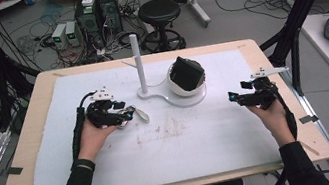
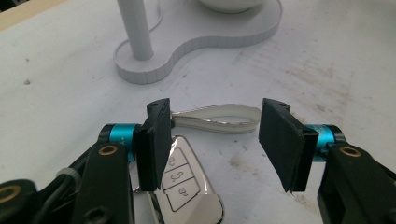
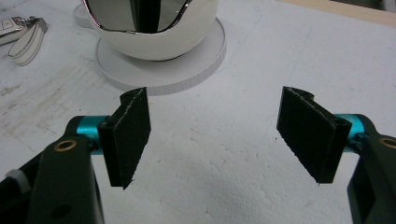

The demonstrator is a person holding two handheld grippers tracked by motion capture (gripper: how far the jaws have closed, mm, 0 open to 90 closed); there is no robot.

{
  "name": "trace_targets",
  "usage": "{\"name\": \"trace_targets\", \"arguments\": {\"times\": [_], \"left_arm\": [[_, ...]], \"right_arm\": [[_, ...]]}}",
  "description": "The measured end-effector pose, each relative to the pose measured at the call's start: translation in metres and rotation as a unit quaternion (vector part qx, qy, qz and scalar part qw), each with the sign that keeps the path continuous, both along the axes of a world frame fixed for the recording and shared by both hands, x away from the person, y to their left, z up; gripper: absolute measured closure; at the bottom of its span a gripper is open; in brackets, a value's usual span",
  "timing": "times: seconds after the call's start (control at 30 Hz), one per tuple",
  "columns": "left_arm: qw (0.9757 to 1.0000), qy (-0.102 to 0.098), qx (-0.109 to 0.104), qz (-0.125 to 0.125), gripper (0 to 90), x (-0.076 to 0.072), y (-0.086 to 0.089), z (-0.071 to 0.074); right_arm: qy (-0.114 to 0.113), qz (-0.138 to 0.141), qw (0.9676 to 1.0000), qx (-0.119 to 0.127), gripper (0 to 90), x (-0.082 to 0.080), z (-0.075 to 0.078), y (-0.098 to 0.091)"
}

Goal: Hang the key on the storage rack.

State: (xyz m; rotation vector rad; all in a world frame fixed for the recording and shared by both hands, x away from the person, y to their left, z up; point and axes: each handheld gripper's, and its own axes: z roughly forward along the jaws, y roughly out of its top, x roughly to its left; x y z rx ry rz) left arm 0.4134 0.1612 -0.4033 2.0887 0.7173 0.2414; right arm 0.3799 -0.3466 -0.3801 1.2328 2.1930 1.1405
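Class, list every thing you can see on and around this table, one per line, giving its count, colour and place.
Car key: one, silver-white, on the mat under the left gripper.
Key strap: one, white loop, between the left gripper's open jaws, untouched.
Stand: one, white post on a base, mid table.
Bowl: one, white, dark inside, on the stand's base.
Mat: one, white, covering the table.
Stool: one, black, behind the table.
Left gripper: black, open.
Right gripper: black, open, over bare mat.
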Motion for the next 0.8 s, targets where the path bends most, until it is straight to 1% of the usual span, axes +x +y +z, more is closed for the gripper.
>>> {"name": "trace_targets", "arguments": {"times": [0.03,0.07,0.1,0.2,0.27,0.3,0.33,0.4,0.47,0.5,0.57,0.6,0.63,0.67,0.7,0.73,0.8], "left_arm": [[1.0,0.001,-0.002,0.003,43.1,0.001,-0.001,0.0],[0.9999,0.0,-0.01,0.005,43.0,0.001,-0.002,-0.001],[0.9998,-0.004,-0.016,0.009,43.0,0.0,-0.004,0.0],[0.9994,-0.008,-0.026,0.022,43.4,0.0,-0.009,-0.001],[0.9989,-0.002,-0.039,0.027,43.9,0.001,-0.011,-0.003],[0.9989,-0.003,-0.039,0.026,44.0,0.002,-0.013,-0.004],[0.9992,-0.006,-0.032,0.025,44.5,0.002,-0.015,-0.004],[0.9998,-0.003,-0.004,0.017,44.7,0.005,-0.019,-0.005],[0.9998,-0.005,0.02,0.007,44.7,0.007,-0.023,-0.004],[0.9996,-0.006,0.028,0.001,44.7,0.008,-0.024,-0.003],[0.9994,-0.01,0.032,-0.006,44.7,0.01,-0.023,-0.001],[0.9995,-0.008,0.029,-0.01,44.2,0.012,-0.022,-0.001],[0.9994,-0.002,0.033,-0.013,44.0,0.014,-0.022,-0.001],[0.999,-0.006,0.04,-0.017,43.9,0.016,-0.022,-0.002],[0.9991,-0.007,0.037,-0.018,43.8,0.017,-0.021,-0.003],[0.9994,-0.001,0.029,-0.017,43.8,0.019,-0.02,-0.005],[0.9992,0.008,0.035,-0.016,43.8,0.022,-0.019,-0.01]], "right_arm": [[0.0,-0.001,1.0,0.002,26.5,0.0,0.0,0.0],[-0.001,0.0,1.0,0.002,26.5,0.0,0.0,0.0],[-0.001,0.0,1.0,0.002,26.5,0.001,0.0,0.0],[0.002,0.0,1.0,0.002,26.5,0.002,-0.001,0.0],[0.001,0.0,1.0,0.002,26.5,0.002,-0.001,0.0],[0.001,0.0,1.0,0.003,26.6,0.002,-0.001,0.001],[0.001,0.001,1.0,0.003,26.6,0.002,-0.001,0.0],[0.0,0.001,1.0,0.005,26.7,0.002,-0.001,0.0],[0.001,0.001,1.0,0.006,26.7,0.001,0.0,0.0],[0.0,0.002,1.0,0.006,26.7,0.001,-0.001,-0.001],[0.001,0.001,1.0,0.007,26.7,0.002,-0.001,-0.002],[0.002,0.001,1.0,0.007,26.7,0.002,-0.001,-0.002],[0.003,0.0,1.0,0.009,26.7,0.002,-0.001,-0.002],[0.003,0.001,1.0,0.009,26.7,0.002,-0.001,-0.002],[0.003,0.003,1.0,0.006,26.8,0.003,-0.001,-0.003],[0.004,0.002,1.0,0.007,26.8,0.003,-0.001,-0.002],[0.005,0.001,1.0,0.007,26.8,0.003,-0.002,-0.003]]}}
